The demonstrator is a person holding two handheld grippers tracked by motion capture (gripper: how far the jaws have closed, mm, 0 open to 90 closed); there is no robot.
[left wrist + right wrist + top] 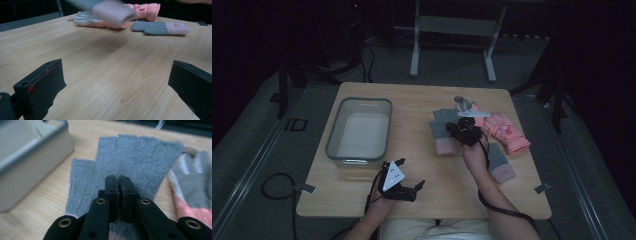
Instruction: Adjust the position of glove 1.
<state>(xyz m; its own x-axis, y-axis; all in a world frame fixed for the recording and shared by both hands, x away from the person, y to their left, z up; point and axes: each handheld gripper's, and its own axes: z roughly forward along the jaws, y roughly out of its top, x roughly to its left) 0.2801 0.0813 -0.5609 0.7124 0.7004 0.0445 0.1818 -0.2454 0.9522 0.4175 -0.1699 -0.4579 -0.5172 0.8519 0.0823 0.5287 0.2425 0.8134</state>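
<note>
Right fingers (119, 185): pressed together on the knit of a grey fingerless glove (135, 157), pinched near its middle just above the pink cuff; the cloth bunches between the pads. Glove, location: in the high view it hangs from my right gripper (466, 131) over the centre-right of the tabletop (422, 100), and its motion blur in the left gripper view suggests it is lifted clear. Glove, handling, by my judgement: light, soft, limp knit, nothing to break; it will droop and swing from any single pinch, and a grip across the palm or cuff, where the fabric lies doubled, should hold better than one on a finger stub. Left fingers (42, 82): spread wide apart, holding nothing, low over bare wood at the near edge; the left gripper (398, 181) lies near the front left. Beside the held glove: a grey-and-pink work glove (192, 192), lying flat just to one side. Farther out: a pink padded glove (504, 131) toward the far right, and a second grey glove with pink cuff (501, 164) near my right forearm, apart from the rest. Left half of the tabletop: a grey bin (384, 107), open-topped, nothing visible inside, well apart from the gloves; likely the destination, though I only judge so.
</note>
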